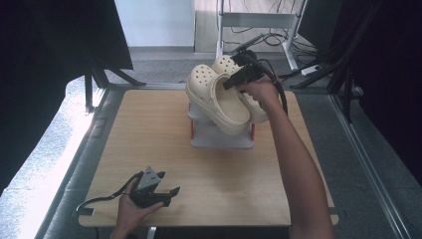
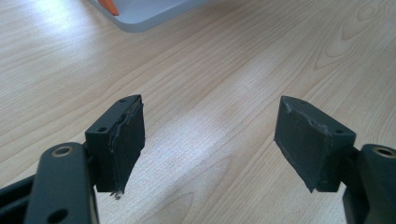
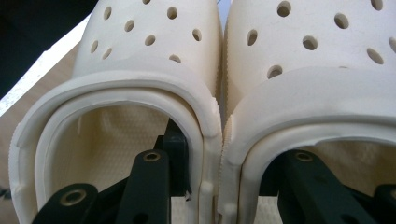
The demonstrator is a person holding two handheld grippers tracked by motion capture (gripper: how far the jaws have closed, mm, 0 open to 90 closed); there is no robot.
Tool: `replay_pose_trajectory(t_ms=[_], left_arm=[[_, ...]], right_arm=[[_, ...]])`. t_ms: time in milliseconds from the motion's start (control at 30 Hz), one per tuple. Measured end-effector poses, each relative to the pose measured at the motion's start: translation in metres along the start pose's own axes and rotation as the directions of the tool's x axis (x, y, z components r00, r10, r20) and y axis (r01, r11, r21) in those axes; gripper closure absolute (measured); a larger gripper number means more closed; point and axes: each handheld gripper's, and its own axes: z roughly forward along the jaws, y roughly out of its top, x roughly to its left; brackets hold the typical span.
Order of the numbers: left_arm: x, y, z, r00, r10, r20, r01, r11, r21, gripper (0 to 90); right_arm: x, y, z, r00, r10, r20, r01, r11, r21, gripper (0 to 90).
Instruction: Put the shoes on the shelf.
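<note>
Light wood counter (image 1: 149, 149) on grey floor. Small grey two-tier rack (image 1: 221, 138) with orange posts stands on counter toward its far side. Black curtains (image 1: 54, 45) hang left and right. Beyond counter, grey metal frame (image 1: 259, 22), with tangle of cables (image 1: 278, 40) on floor under it.

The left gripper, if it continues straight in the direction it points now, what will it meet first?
Probably the grey rack base across the wooden table. The left gripper has open jaws with nothing between them, and bare tabletop lies ahead up to that base. It points slightly downward, so it might touch the table first; depth is unclear.
</note>
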Motion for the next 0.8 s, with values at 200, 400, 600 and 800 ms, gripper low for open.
replay_pose_trajectory(t_ms=[200,400,600,800], left_arm=[[0.000,0.000,-0.002,1.0000,0.000,0.000,0.000,1.0000,-0.007,25.1],[0.001,0.000,-0.002,1.0000,0.001,-0.001,-0.001,1.0000,-0.007,25.0],[0.000,0.000,-0.001,1.0000,0.002,0.001,-0.002,1.0000,-0.006,25.0],[0.001,0.000,-0.004,1.0000,0.003,0.003,-0.003,0.9999,-0.012,25.0]], right_arm=[[0.002,0.015,0.014,0.9987,0.032,0.039,-0.032,0.999,0.005,65.3],[-0.002,0.024,0.026,0.9875,0.122,0.100,-0.121,0.993,-0.016,65.1],[-0.005,0.030,0.034,0.9556,0.229,0.186,-0.224,0.973,-0.044,65.1],[-0.002,0.034,0.042,0.9224,0.306,0.236,-0.301,0.952,-0.055,64.8]])
